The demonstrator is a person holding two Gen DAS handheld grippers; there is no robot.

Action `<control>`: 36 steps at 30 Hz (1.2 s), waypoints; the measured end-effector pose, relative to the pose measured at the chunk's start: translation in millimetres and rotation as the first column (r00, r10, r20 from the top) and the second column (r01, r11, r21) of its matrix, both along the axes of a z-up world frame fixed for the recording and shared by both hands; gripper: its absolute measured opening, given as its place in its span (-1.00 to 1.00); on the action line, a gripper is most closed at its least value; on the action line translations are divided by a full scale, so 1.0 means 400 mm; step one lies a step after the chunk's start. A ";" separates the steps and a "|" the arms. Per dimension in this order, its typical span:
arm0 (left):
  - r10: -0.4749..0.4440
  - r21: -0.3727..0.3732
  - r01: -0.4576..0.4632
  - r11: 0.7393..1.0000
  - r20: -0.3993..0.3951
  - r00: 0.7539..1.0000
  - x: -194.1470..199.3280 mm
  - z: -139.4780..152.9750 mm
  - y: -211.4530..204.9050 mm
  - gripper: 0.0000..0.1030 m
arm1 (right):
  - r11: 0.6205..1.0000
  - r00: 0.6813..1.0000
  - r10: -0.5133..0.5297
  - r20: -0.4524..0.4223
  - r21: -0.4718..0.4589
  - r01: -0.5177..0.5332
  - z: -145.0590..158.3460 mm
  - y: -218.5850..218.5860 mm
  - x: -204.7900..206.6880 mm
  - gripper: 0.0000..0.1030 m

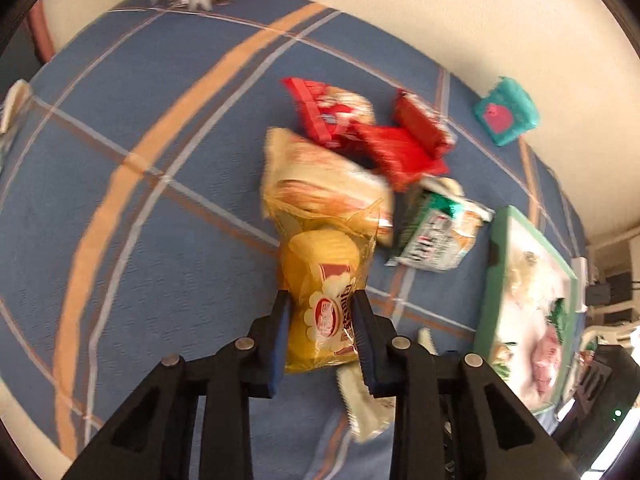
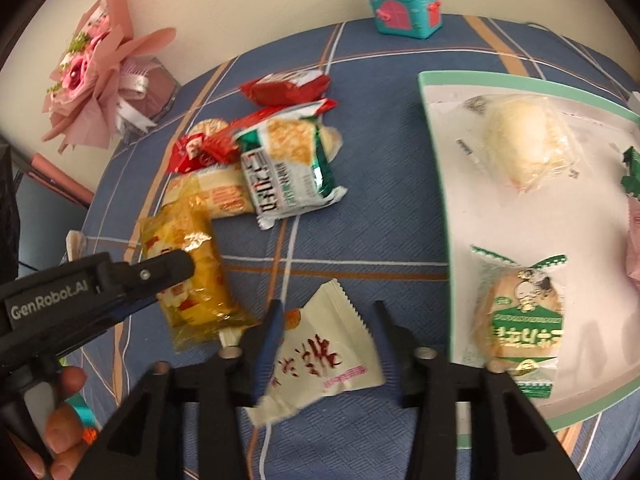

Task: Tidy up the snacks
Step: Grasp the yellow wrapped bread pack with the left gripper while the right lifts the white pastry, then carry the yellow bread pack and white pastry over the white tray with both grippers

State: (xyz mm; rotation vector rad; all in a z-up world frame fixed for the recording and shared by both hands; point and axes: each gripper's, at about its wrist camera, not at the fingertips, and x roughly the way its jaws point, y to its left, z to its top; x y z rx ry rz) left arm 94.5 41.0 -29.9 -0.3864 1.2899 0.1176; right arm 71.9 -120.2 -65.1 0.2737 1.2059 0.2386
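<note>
My left gripper [image 1: 320,300] is shut on a yellow chip bag [image 1: 324,280]; it also shows in the right wrist view [image 2: 192,276] with the left gripper [image 2: 160,276] clamped on it. My right gripper [image 2: 326,308] is open around a cream triangular snack packet [image 2: 324,348] lying on the blue cloth. A pile of snacks lies beyond: red packets [image 2: 284,88], a green-and-white cracker pack [image 2: 288,168], a pale orange pack [image 2: 218,194]. A green-rimmed tray [image 2: 448,240] at the right holds a wrapped bun [image 2: 524,144] and a green-labelled bread pack [image 2: 520,316].
A teal toy box [image 2: 404,4] stands at the table's far edge by the wall. A pink flower bouquet [image 2: 96,64] stands at the far left. The blue plaid tablecloth [image 2: 360,240] covers the table. The person's hand [image 2: 60,428] holds the left gripper's handle.
</note>
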 end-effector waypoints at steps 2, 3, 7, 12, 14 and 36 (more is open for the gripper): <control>0.021 0.014 -0.020 1.000 -0.014 1.000 -0.006 -0.006 0.020 -0.40 | 0.999 0.999 0.043 0.003 -0.007 -0.043 -0.002 0.020 -0.003 0.23; 0.030 0.005 -0.030 1.000 -0.017 0.999 -0.007 -0.010 0.030 -0.40 | 0.997 0.997 0.074 0.007 -0.017 -0.074 -0.002 0.034 -0.008 0.27; 0.054 -0.012 -0.055 0.998 -0.024 0.998 -0.012 -0.013 0.058 -0.40 | 0.984 0.986 0.165 0.000 -0.063 -0.165 -0.010 0.078 -0.023 0.55; 0.042 0.025 -0.041 0.999 -0.026 0.999 -0.010 -0.014 0.059 -0.40 | 0.967 0.972 0.233 -0.013 -0.102 -0.233 -0.026 0.110 -0.037 0.71; 0.038 0.031 -0.037 0.999 -0.026 0.999 -0.009 -0.014 0.056 -0.40 | 0.961 0.968 0.249 -0.016 -0.120 -0.249 -0.034 0.120 -0.040 0.74; 0.025 0.076 -0.024 0.997 -0.020 0.999 0.014 -0.016 0.021 -0.42 | 0.963 0.978 0.204 -0.037 -0.174 -0.208 -0.038 0.095 -0.070 0.12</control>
